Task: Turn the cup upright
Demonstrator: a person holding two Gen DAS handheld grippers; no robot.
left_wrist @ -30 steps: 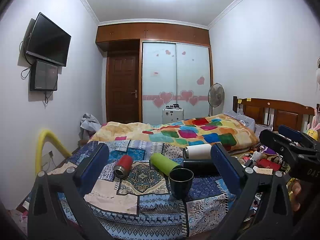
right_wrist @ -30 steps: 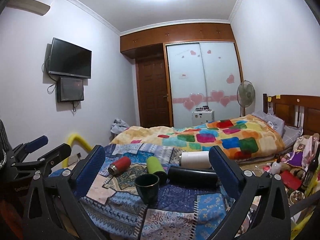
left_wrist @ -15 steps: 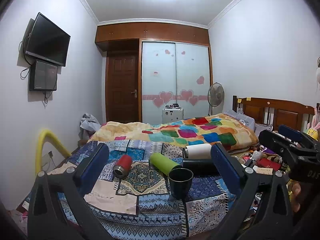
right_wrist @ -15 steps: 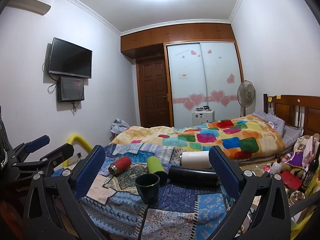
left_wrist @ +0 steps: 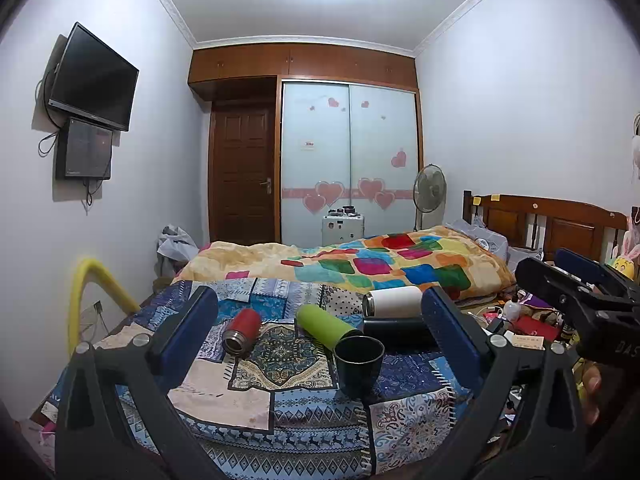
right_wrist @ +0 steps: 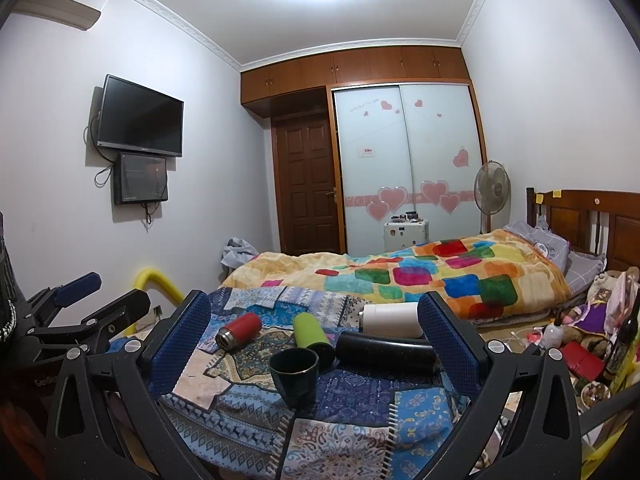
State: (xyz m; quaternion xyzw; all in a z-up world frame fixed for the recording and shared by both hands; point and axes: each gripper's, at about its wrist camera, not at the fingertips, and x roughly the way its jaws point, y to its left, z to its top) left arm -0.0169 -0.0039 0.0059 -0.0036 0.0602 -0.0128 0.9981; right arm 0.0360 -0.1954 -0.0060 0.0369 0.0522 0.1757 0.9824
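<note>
A dark cup [left_wrist: 359, 364] stands upright, mouth up, on a patterned blue cloth [left_wrist: 256, 396]; it also shows in the right wrist view [right_wrist: 294, 374]. Behind it lie a red flask [left_wrist: 242, 331], a green flask [left_wrist: 325, 326], a black flask [left_wrist: 396, 330] and a white flask [left_wrist: 390, 301], all on their sides. My left gripper [left_wrist: 320, 340] is open and empty, held back from the cup. My right gripper [right_wrist: 314, 338] is open and empty, also short of the cup.
A bed with a colourful quilt [left_wrist: 380, 264] lies behind the cloth. Clutter [right_wrist: 580, 344] sits on the right by the wooden headboard [left_wrist: 552, 224]. A yellow tube [left_wrist: 92, 292] arches at the left. The other gripper shows at each view's edge [left_wrist: 588, 300].
</note>
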